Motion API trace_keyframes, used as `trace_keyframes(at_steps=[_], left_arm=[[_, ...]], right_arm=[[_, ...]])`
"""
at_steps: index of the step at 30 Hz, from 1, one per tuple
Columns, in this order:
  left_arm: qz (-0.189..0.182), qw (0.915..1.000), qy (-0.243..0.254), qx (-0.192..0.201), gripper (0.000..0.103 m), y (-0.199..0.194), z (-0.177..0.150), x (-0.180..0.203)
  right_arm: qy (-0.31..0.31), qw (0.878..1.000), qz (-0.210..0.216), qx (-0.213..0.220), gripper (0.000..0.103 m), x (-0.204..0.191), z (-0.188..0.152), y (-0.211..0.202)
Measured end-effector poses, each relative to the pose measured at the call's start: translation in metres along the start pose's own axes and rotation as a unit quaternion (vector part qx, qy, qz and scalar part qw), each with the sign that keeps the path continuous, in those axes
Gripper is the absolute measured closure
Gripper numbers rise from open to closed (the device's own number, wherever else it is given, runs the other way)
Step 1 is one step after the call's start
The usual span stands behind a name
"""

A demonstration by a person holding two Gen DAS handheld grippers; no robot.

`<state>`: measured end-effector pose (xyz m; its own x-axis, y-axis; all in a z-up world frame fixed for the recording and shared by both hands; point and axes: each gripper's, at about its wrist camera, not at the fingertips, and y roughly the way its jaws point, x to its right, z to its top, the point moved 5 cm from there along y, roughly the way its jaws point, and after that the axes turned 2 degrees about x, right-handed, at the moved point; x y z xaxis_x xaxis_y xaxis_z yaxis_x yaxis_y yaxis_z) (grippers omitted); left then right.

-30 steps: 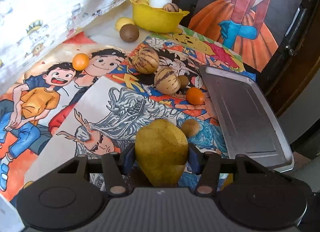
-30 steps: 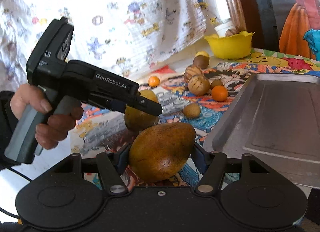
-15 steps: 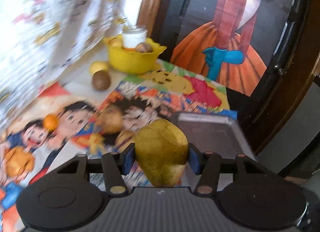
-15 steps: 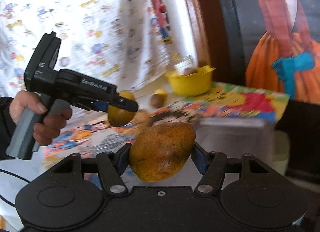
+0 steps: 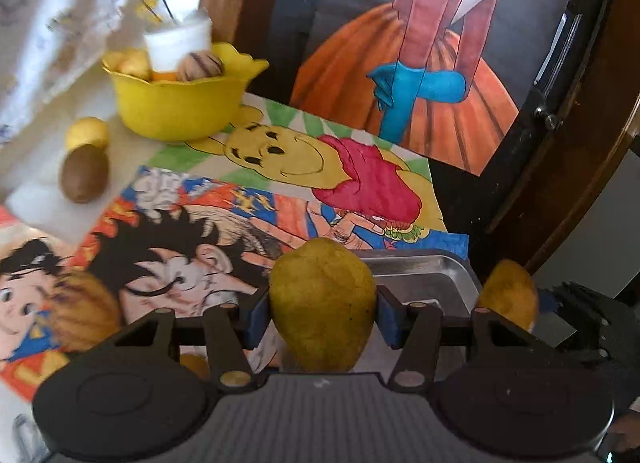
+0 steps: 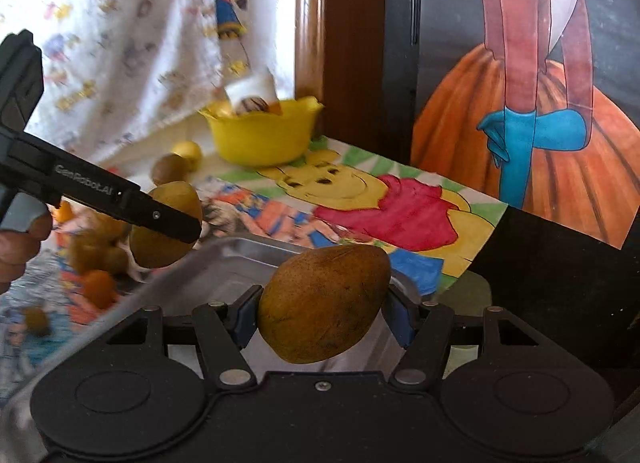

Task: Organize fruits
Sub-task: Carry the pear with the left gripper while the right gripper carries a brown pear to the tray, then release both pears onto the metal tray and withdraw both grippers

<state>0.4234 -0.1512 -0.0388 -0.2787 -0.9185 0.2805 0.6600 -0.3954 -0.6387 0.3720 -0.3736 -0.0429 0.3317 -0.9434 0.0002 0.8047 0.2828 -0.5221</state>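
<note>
My left gripper (image 5: 322, 315) is shut on a yellow-green pear (image 5: 322, 295), held upright between the blue pads above the near-left rim of the metal tray (image 5: 424, 275). My right gripper (image 6: 323, 317) is shut on a brown pear (image 6: 324, 299) lying sideways in its jaws, over the tray (image 6: 224, 263). In the right wrist view the left gripper's pear (image 6: 176, 195) hangs at the tray's left edge. The brown pear (image 5: 508, 295) shows at the right of the left wrist view.
A yellow bowl (image 5: 180, 103) with fruit and a white cup stands at the back. A brown fruit (image 5: 84, 173) and a yellow one (image 5: 86, 133) lie beside it. Oranges (image 6: 98, 287) and striped fruits (image 5: 84, 311) lie on the cartoon drawings at the left. A hand (image 6: 20, 239) grips the left tool.
Both grippers have swung to the right with their pears, from over the drawings to the tray. The yellow bowl and the dress picture now look nearer.
</note>
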Motion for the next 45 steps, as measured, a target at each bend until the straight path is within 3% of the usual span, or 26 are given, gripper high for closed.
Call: trace_keyframes(at_steps=[10,23,25,28,38,45], left_arm=[[-0.019,0.9991,-0.005,-0.037,0.045,0.045,0.002,0.004],[-0.026,0.9975,-0.024,-0.062,0.044,0.052,-0.001,0.001],[-0.019,0.9981,-0.025,-0.053,0.041,0.048,0.000,0.001],[-0.010,0.9988,-0.031,-0.037,0.023,0.037,0.002,0.002],[0.022,0.9983,-0.045,0.031,0.003,-0.029,0.005,0.007],[0.074,0.9925,-0.037,0.090,0.001,-0.087,-0.012,0.009]], right_arm=[[-0.016,1.000,-0.008,-0.025,0.038,0.005,-0.005,0.031],[-0.050,0.998,-0.010,-0.035,0.034,-0.005,-0.011,0.030],[-0.048,0.998,-0.008,-0.033,0.030,-0.006,-0.011,0.027],[-0.040,0.999,-0.004,-0.031,0.024,-0.009,-0.012,0.022],[-0.020,1.000,0.008,-0.001,0.013,-0.027,-0.010,-0.019],[-0.006,1.000,0.001,0.027,0.001,-0.049,-0.008,-0.067]])
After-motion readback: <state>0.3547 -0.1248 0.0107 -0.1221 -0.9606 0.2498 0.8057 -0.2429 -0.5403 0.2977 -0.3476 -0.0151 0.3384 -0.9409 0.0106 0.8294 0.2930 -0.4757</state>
